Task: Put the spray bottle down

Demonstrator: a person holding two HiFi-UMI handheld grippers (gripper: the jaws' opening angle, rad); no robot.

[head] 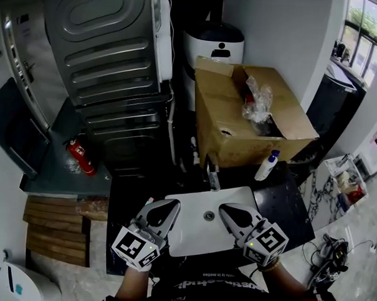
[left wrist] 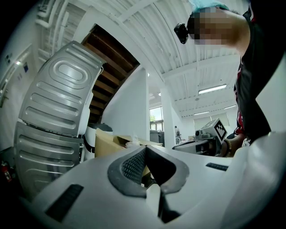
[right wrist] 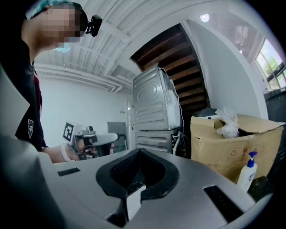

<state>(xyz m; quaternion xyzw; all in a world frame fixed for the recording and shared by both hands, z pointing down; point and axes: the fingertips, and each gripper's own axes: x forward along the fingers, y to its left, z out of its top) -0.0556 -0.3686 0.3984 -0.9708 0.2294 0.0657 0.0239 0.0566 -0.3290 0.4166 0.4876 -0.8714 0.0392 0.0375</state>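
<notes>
Both grippers hover low over the sink (head: 191,234), side by side, tips toward the faucet (head: 213,179). Left gripper (head: 168,209): jaws clenched together, nothing between them. Right gripper (head: 227,211): the same, pads meeting, empty. Each gripper shows in the other's view, held out level by a hand.

Surface: white basin set in a black counter (head: 289,210), with the drain (head: 209,215) midway between the two grippers' tips.

The bottle (head: 267,166) stands on the counter behind and to the right of the sink, just beside the front face of the box (head: 227,126) near its right corner. It is white with a blue top. Whether it touches the cardboard I cannot tell. It is well apart from both grippers. The right gripper view shows it upright against the box front.

Box: open flaps, crumpled clear plastic (head: 258,100) sticking out of the top.

Room: a grey ribbed washer (head: 111,56) stands left of the box. A red extinguisher (head: 81,156) lies on a dark ledge at its foot. There is a white bin (head: 213,45) behind the box, wooden steps (head: 54,228) lower left, a window (head: 365,23) upper right, and marbled floor (head: 352,247) with cables at right. The ceiling is white and ribbed.
</notes>
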